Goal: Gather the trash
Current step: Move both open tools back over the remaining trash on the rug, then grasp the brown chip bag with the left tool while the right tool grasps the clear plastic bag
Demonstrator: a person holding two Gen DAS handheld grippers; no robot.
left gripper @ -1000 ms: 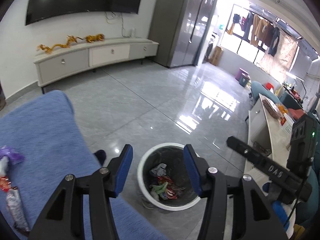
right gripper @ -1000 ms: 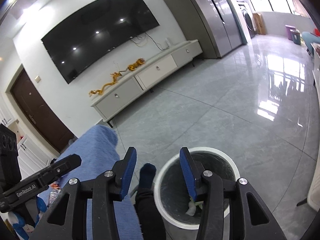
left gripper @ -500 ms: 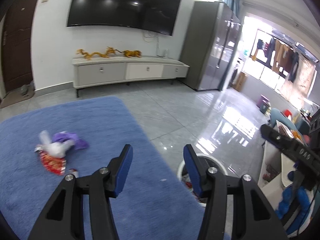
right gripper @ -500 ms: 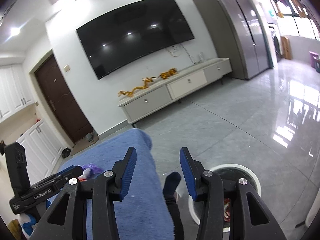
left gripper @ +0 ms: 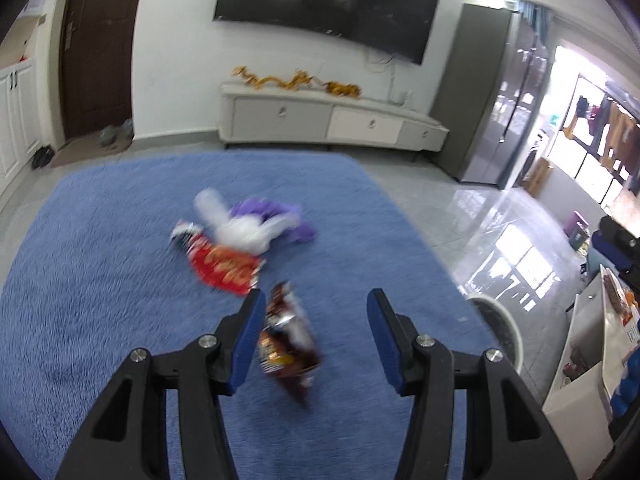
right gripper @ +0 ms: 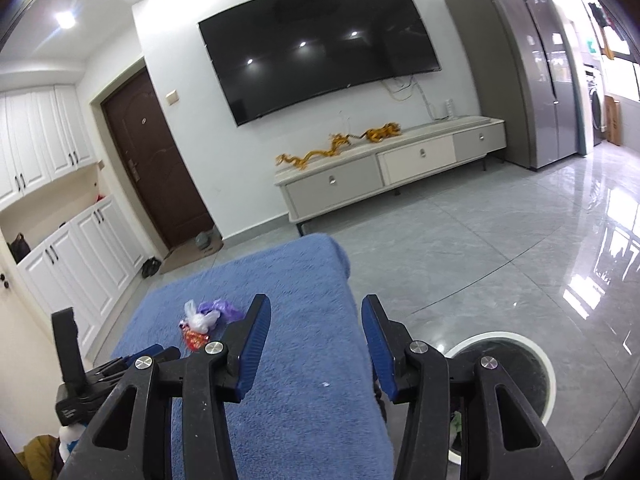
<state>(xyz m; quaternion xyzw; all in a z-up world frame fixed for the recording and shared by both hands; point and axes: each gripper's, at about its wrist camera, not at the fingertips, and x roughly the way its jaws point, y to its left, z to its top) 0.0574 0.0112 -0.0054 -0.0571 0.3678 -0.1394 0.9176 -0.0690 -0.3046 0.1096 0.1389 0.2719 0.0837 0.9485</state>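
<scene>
Both grippers gape above the blue blanket [left gripper: 100,280]; brown wrapper [left gripper: 288,340] under the left gripper [left gripper: 316,332]

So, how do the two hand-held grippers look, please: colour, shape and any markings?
Both look alike. The left hand-held gripper and the right hand-held gripper have black angular frames with triangular cut-outs, silver round bolts at the joints, and two flat fingers covered with blue ribbed pads. No cables, lettering or sleeves show on them.
</scene>
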